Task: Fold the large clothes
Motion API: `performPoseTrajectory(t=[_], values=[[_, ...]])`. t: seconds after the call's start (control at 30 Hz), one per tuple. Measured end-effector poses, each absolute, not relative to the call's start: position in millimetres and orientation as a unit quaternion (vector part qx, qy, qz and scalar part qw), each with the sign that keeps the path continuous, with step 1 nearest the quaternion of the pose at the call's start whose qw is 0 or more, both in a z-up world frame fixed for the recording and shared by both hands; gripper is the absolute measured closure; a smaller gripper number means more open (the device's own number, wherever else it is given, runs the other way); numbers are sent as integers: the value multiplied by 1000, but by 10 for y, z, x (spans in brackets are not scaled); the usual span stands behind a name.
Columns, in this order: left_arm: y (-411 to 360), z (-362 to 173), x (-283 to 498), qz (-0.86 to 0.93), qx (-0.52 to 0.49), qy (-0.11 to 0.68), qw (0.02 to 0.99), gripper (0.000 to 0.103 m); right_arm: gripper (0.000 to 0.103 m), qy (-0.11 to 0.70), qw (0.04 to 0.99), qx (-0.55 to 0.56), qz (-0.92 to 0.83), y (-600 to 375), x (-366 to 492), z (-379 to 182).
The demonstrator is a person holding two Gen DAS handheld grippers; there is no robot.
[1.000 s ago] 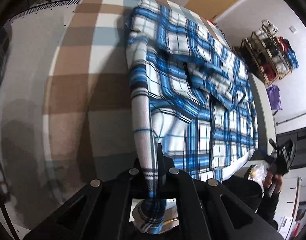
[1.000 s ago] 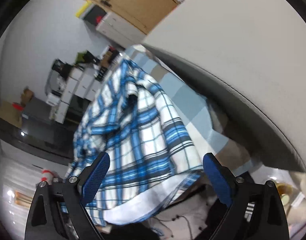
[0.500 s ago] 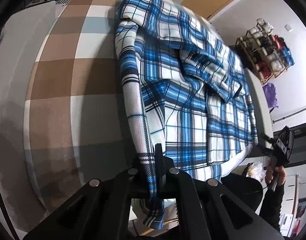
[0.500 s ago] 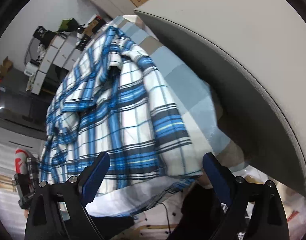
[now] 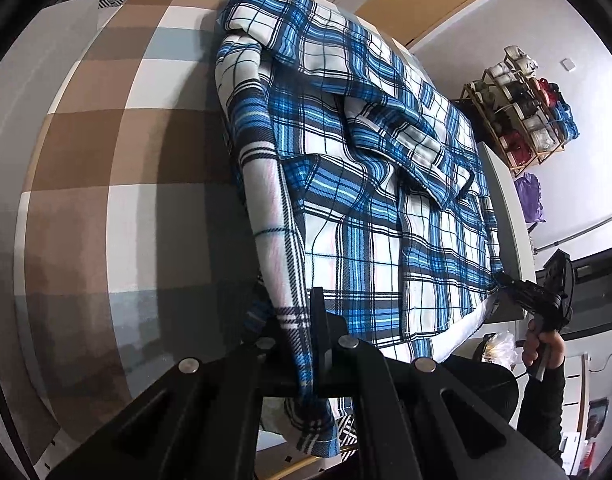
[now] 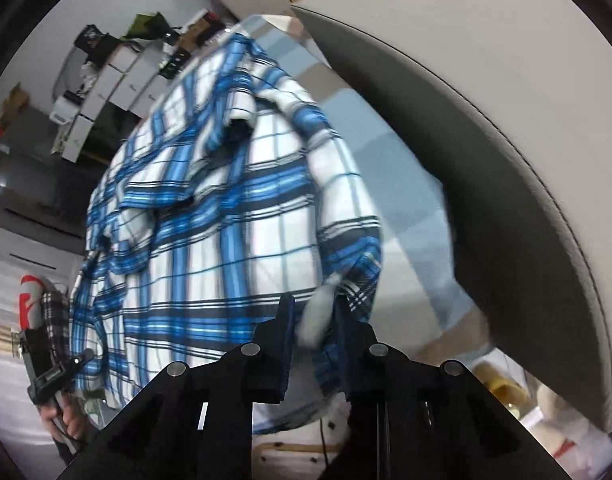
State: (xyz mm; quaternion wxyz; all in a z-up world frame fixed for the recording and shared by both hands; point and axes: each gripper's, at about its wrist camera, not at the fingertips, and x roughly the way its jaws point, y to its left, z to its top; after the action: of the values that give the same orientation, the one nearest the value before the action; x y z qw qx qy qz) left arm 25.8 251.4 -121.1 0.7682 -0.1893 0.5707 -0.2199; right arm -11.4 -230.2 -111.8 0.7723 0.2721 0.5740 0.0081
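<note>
A blue, white and black plaid shirt (image 5: pixel 370 184) is lying spread over the brown-and-grey checked cover, partly folded, with a sleeve lying across its middle and its near hem hanging over the edge.

Each wrist camera looks steeply down along its own jaws, close above a near corner of the plaid shirt (image 5: pixel 370 184). Both views share the shirt (image 6: pixel 225 216), seen from opposite ends of its near edge.
</note>
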Motion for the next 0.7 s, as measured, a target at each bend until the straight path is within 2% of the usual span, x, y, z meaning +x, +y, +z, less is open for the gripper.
performPoseTrajectory(t=[0.1, 0.2, 0.27, 0.3, 0.33, 0.5, 0.7], values=[[2534, -1229, 258, -222, -193, 570, 767, 103, 84, 579, 771, 266, 10, -2308, -100, -1107], [2543, -1239, 248, -220, -192, 571, 767, 103, 76, 587, 774, 237, 15, -2226, -69, -1074], [2534, -1251, 246, -216, -190, 574, 766, 103, 76, 590, 780, 210, 12, -2119, -36, -1065], [2536, -1266, 247, -215, -187, 578, 765, 103, 93, 591, 779, 208, 19, -2075, -25, -1081], [2529, -1283, 246, -214, -182, 582, 763, 103, 100, 590, 780, 210, 22, -2068, -28, -1077], [2555, -1375, 208, -198, -175, 609, 748, 103, 101, 523, 815, 247, 43, -2145, -174, -849], [2722, -1413, -19, -215, -225, 620, 720, 103, 101, 487, 821, 293, 52, -2335, -444, -746]])
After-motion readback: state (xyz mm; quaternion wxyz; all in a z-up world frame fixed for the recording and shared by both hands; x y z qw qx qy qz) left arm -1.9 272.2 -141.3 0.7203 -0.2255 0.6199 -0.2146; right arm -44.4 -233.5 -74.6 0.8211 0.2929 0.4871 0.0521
